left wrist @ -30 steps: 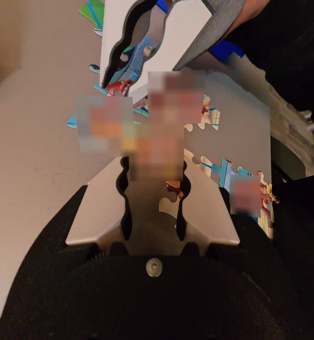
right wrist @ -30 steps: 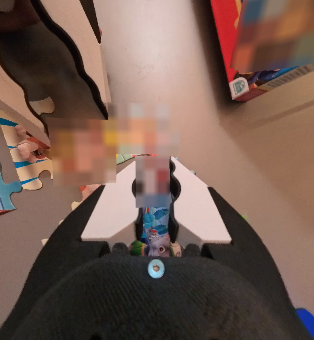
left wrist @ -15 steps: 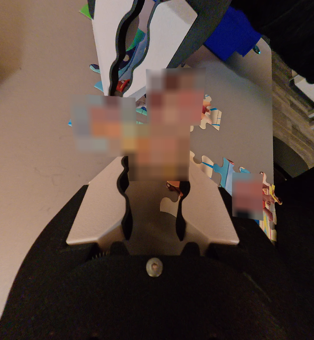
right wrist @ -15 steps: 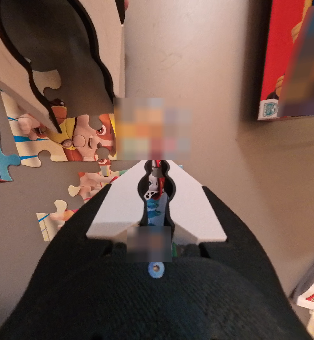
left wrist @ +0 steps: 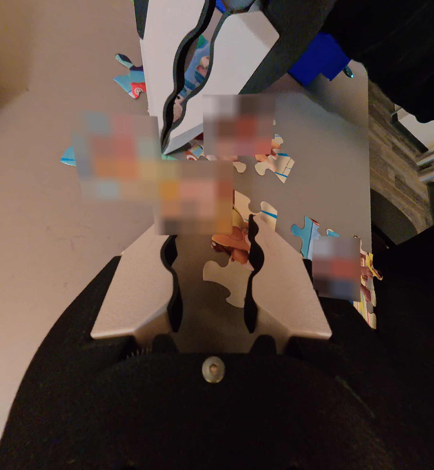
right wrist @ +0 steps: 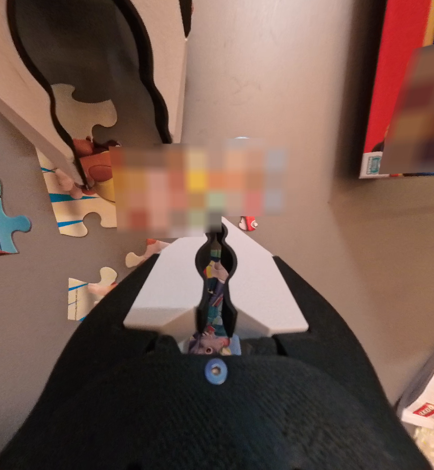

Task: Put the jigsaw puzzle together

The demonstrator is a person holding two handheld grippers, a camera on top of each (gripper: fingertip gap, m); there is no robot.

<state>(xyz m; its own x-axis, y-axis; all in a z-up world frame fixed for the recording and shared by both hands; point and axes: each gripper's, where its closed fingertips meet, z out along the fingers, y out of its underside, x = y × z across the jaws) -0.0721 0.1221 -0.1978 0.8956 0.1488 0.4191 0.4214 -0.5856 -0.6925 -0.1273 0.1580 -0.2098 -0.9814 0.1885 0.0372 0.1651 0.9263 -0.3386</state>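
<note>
Surface: grey board (left wrist: 325, 152) on beige table (left wrist: 33, 178); loose puzzle pieces scattered on both.
Left gripper (left wrist: 212, 229): jaws spread, nothing between pads; hovers over cream piece (left wrist: 223, 279) lying flat on board.
Right gripper (right wrist: 214, 236): jaws pressed together; fingertips partly masked, so hold on anything not confirmed; poised over colourful pieces (right wrist: 213, 292) seen in the slit between fingers.
Risk, pieces: thin and flat, likely to slide or tilt if pinched at an edge.
Risk, grippers: working close together over board; contact could scatter joined pieces.
Far: red box (right wrist: 401, 89) at table rear; white box (right wrist: 429, 412) at right edge.
</note>
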